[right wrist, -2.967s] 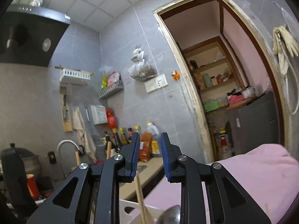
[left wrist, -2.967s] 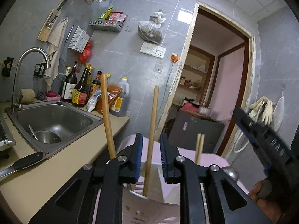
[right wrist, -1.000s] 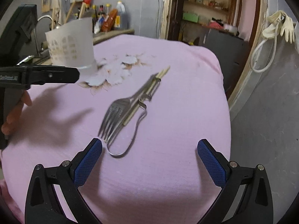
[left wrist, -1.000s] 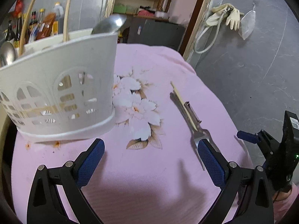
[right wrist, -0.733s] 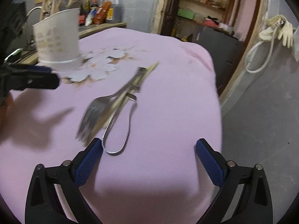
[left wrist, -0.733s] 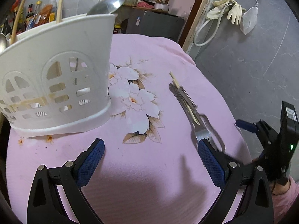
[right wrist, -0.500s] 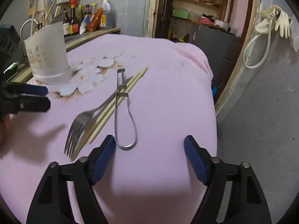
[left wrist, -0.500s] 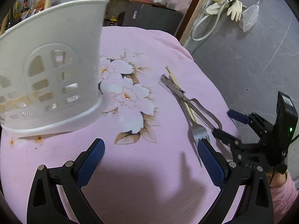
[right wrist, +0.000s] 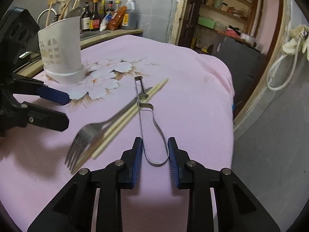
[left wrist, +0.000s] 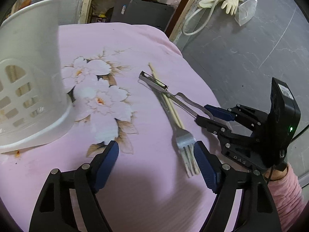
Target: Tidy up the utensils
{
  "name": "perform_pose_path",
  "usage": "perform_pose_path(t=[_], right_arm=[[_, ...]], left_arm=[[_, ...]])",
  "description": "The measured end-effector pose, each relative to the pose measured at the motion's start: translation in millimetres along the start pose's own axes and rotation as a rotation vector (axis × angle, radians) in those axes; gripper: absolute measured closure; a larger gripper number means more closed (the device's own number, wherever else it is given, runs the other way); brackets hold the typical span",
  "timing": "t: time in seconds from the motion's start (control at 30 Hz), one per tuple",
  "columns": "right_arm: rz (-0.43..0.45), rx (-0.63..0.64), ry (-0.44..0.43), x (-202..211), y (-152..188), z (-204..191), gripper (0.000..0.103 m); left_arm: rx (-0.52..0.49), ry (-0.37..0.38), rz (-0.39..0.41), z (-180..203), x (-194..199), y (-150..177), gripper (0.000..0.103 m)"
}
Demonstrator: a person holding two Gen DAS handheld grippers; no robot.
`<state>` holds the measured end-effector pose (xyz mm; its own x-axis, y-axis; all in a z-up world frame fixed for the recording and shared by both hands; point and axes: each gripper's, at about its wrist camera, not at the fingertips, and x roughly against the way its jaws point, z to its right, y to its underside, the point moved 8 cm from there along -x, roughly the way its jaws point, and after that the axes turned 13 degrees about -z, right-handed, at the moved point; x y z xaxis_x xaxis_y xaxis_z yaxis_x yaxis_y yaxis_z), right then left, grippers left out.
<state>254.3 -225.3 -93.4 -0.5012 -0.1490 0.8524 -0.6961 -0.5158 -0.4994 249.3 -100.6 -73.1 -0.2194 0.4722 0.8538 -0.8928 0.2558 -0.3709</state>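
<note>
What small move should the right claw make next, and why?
Probably finish closing on the peeler's loop handle, then lift. The right claw has just been closing, and its pads flank the loop without clearly pressing it. The peeler lies across the fork and chopsticks, so lift it straight up.

Left wrist view: the holder (left wrist: 32,73) is cut off by the left edge, its rim blurred. The right claw (left wrist: 207,113) covers the peeler (left wrist: 154,82) loop's end. Beside the peeler, the fork (left wrist: 183,141) tines blur; the chopsticks (left wrist: 172,110) pass under the fork head. Right wrist view: bottle (right wrist: 94,17) labels behind the holder are too small to read.
</note>
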Motion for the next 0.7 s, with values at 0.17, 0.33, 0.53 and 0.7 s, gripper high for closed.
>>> perform_pose_path(t=[0.17,0.33,0.53,0.7], right_arm=[[-0.002,-0.057,0.029,10.5,19.3,15.2,0.079],[-0.018,-0.092,0.029,18.9,33.5,22.5,0.079],[-0.015,-0.124,0.006,17.6,34.3,23.0,0.079],[-0.012,-0.133,0.013,18.0,35.4,22.7,0.079]], left_arm=[[0.003,0.007,-0.052,7.4,-17.9,-17.4,0.039],[0.028,0.022,-0.085,11.5,-29.4,-34.5,0.052],[0.038,0.049,-0.119,18.8,-35.2,-46.6,0.052],[0.009,-0.035,-0.126,16.7,-35.4,-44.8,0.066]])
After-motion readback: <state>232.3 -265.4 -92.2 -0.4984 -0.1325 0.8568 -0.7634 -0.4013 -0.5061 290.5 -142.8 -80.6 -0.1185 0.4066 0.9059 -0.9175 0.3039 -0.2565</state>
